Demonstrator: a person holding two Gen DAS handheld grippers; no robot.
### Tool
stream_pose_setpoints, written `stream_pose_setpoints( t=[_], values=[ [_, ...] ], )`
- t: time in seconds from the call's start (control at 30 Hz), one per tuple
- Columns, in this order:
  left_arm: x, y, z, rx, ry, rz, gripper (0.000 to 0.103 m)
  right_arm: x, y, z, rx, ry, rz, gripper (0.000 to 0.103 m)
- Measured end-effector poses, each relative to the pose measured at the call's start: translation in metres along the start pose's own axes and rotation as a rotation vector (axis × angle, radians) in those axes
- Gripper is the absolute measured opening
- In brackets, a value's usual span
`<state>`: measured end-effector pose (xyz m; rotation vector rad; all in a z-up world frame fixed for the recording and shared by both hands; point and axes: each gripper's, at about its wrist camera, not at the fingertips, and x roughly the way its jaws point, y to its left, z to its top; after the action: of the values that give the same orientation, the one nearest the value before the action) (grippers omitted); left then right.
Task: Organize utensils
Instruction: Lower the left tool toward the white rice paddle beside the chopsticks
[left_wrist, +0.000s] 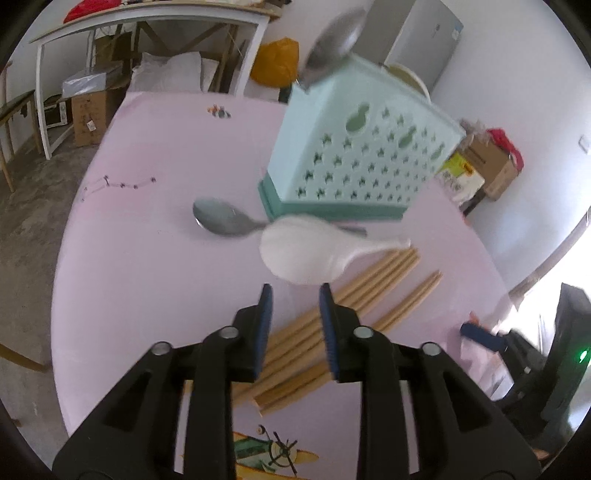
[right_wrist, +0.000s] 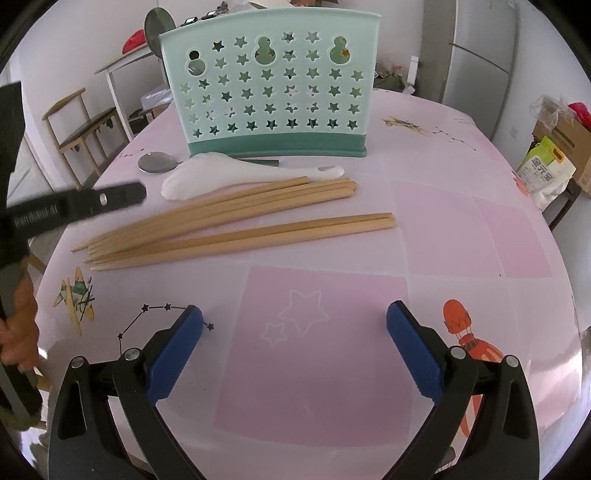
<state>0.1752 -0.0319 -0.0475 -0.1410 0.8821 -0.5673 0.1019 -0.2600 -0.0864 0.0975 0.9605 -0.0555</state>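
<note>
A mint-green utensil holder (right_wrist: 273, 85) with star cut-outs stands on the pink table; it also shows in the left wrist view (left_wrist: 354, 155), with a metal spoon (left_wrist: 334, 44) standing in it. A white rice paddle (right_wrist: 236, 173) and a loose metal spoon (right_wrist: 157, 162) lie in front of it. Several wooden chopsticks (right_wrist: 236, 218) lie beside the paddle. My left gripper (left_wrist: 295, 291) is open and empty, hovering over the chopsticks (left_wrist: 354, 295) just short of the paddle (left_wrist: 314, 251). My right gripper (right_wrist: 295, 317) is wide open and empty, above bare cloth near the front edge.
The round table (right_wrist: 461, 221) has a pink printed cloth. A white bench table (left_wrist: 147, 22), cardboard boxes (left_wrist: 491, 166) and a grey cabinet (right_wrist: 476, 48) stand around the room. The left gripper's arm (right_wrist: 74, 206) crosses the right wrist view at left.
</note>
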Motion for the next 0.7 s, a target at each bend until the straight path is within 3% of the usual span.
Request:
stream_pose_setpoints(
  t=[0.27,0.4,0.5,0.57,0.7],
  values=[
    [0.008,0.010,0.024,-0.066,-0.009,-0.017,0.052,-0.002,-0.001,0.000,-0.015,0.007,0.014,0.097],
    [0.020,0.017,0.029,-0.097,0.013,-0.019,0.054,-0.005,-0.013,0.008,-0.004,0.047,0.109,0.097],
    [0.026,0.019,0.030,-0.095,0.026,-0.021,0.054,-0.023,-0.025,0.025,0.020,-0.048,0.217,0.097],
    [0.028,0.019,0.029,-0.091,0.032,-0.020,0.054,-0.029,-0.024,0.040,-0.014,-0.088,0.242,0.097],
    [0.031,0.018,0.028,-0.086,0.039,-0.040,0.053,-0.023,-0.026,0.074,-0.018,-0.134,0.303,0.086]
  ],
)
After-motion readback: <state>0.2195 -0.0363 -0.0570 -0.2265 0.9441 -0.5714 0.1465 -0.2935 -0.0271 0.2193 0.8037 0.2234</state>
